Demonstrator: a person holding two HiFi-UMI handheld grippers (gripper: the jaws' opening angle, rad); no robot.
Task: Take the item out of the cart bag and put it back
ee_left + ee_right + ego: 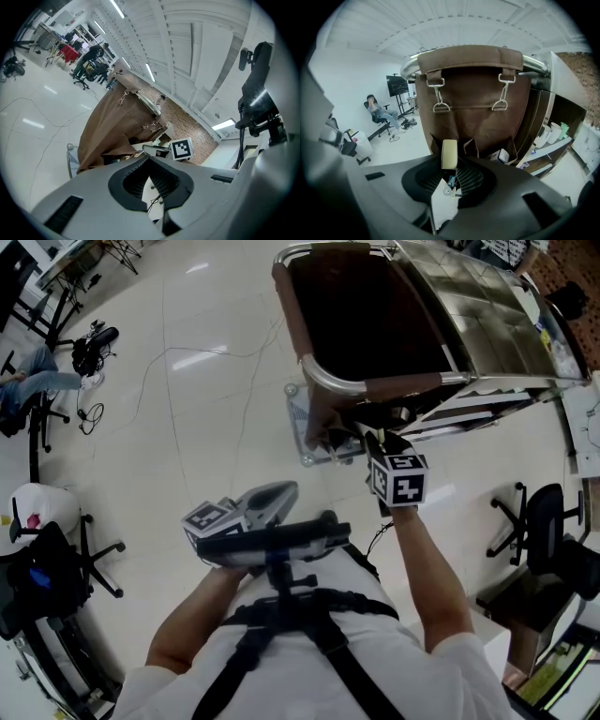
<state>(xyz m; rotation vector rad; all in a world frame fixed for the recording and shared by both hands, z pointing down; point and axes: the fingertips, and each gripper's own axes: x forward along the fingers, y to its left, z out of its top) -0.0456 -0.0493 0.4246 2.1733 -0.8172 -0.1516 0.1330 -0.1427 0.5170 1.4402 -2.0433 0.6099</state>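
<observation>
One steel cart (487, 306) ahead, brown cart bag (473, 108) clipped to its rail. Left gripper (149, 159) low by person's waist, fingers closed tip to tip, nothing between them. Right gripper (450, 169) faces bag's outer front wall, fingers partway apart, clamped on item (449, 152), a slim cream piece, upright, outside bag, just before its lower edge

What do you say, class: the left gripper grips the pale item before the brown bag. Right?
No: the jaws of the left gripper are together, empty. The right gripper grips the pale item before the brown bag, as the right gripper view shows.
</observation>
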